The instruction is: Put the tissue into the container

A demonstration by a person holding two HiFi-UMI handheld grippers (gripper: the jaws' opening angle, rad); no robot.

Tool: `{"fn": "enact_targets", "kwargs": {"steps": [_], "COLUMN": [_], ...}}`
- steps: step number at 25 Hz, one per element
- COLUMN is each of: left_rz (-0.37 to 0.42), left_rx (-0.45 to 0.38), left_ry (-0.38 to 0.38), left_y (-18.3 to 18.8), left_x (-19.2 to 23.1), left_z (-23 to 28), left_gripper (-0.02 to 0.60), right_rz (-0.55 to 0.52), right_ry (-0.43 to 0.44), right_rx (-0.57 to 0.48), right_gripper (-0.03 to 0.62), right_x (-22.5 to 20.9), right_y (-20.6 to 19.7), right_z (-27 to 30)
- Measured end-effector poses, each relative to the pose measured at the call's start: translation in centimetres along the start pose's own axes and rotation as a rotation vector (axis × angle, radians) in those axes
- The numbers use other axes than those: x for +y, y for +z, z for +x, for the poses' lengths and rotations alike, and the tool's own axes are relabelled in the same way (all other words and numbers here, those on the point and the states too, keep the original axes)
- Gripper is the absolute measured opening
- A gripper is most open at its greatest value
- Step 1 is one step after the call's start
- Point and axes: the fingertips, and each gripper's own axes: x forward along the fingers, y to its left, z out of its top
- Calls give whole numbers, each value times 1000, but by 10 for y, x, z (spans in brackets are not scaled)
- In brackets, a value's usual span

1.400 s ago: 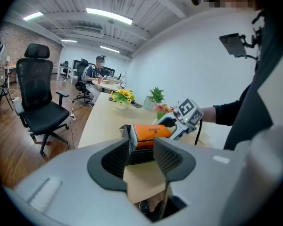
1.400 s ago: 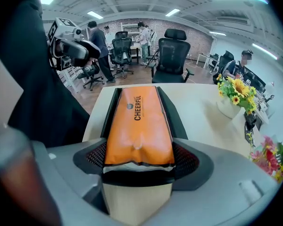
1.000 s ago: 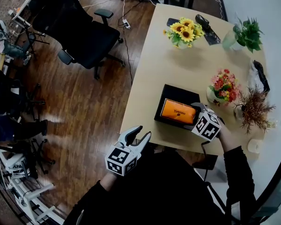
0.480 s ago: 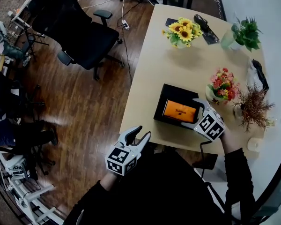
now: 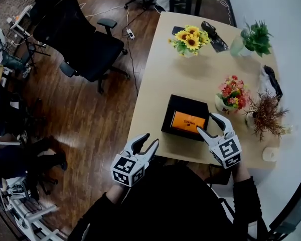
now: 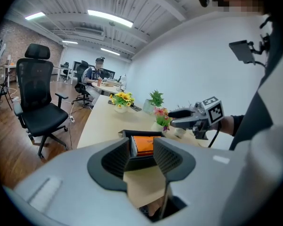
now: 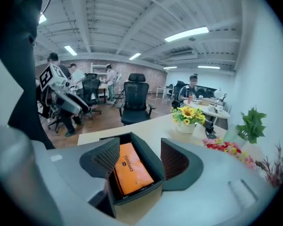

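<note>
Office room, dark wood floor, pale laminate counter (image 5: 190, 69) with rounded corners. Black office chair (image 5: 83, 39) on floor far left. Far end of counter: sunflowers (image 5: 188, 38); right edge: pink-red flower pot (image 5: 232, 93) and a dried brown plant (image 5: 265, 115).

Container (image 5: 169, 119): black, rectangular, open top, matte straight walls, looks rigid. Sits on near part of counter. Tissue pack (image 5: 187, 122): orange, flat, rectangular, glossy film wrap with small dark print, lying flat inside the container, so task looks done or nearly.

Right claw (image 5: 209, 126): just beside container's near right corner, jaws closing, ribbed dark pads pressing on nothing; container only shows through the gap ahead. Left claw (image 5: 146, 142): off the counter's near left edge, released, empty, pointing at container.

Handling guess: pack is light, soft, squashes under pressure; film likely slippery. Best hold is across the short width near the middle, with a gentle pinch. Little room beside the walls, so any re-grip would be from above. Container seems stiff and unlikely to shift much.
</note>
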Motion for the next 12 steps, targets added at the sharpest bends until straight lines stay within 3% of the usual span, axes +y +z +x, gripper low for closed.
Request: {"fn": "enact_targets", "kwargs": {"steps": [6,12], "left_rz": [44,115], "left_rx": [-61,-78], "left_ry": [-39,-84], "left_y": [37,54], "left_x": [-14,-33], "left_z": [5,17], "left_gripper": [141,141], "right_rz": [219,380], "right_ry": [-127,-283], "right_rx": [-179,-309], "right_gripper": [236,249], "right_x": [-2,-10], "right_y": [30,38], "right_z": [-44,-85]}}
